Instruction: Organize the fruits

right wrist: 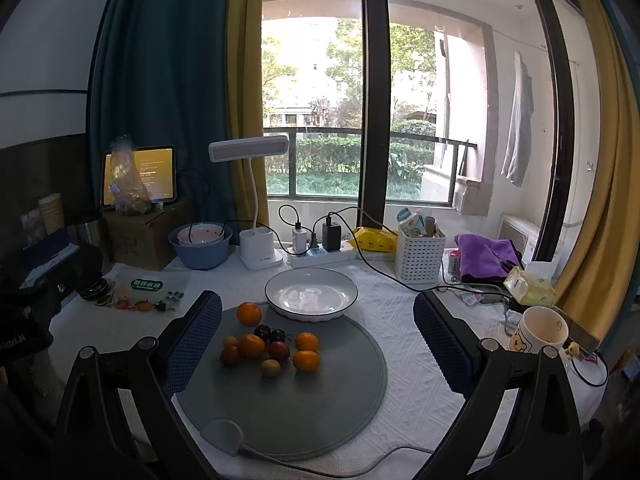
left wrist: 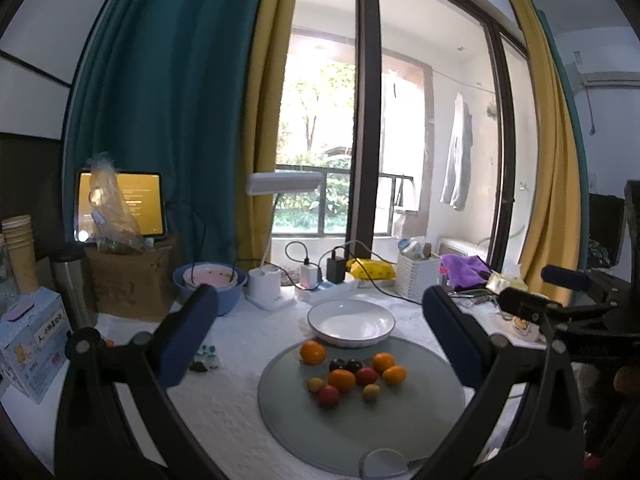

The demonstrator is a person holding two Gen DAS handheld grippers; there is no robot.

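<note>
A round grey mat (left wrist: 360,432) (right wrist: 288,400) lies on the white tablecloth and carries several small fruits: oranges (left wrist: 313,352) (right wrist: 249,313), red ones (left wrist: 329,395) (right wrist: 279,350), dark ones (left wrist: 353,365) (right wrist: 262,332) and yellowish ones (left wrist: 371,392) (right wrist: 270,368). An empty white plate (left wrist: 351,322) (right wrist: 311,294) sits just behind the mat. My left gripper (left wrist: 320,328) hangs open above the table, its blue-padded fingers on either side of the fruit pile. My right gripper (right wrist: 318,328) is also open and empty, with the pile near its left finger.
Behind the plate stand a desk lamp (right wrist: 256,216), a power strip with chargers (right wrist: 320,252), a blue bowl (right wrist: 200,248), a white basket (right wrist: 420,256) and a purple cloth (right wrist: 488,256). A mug (right wrist: 540,330) stands at the right. A cable plug (right wrist: 224,436) rests on the mat's near edge.
</note>
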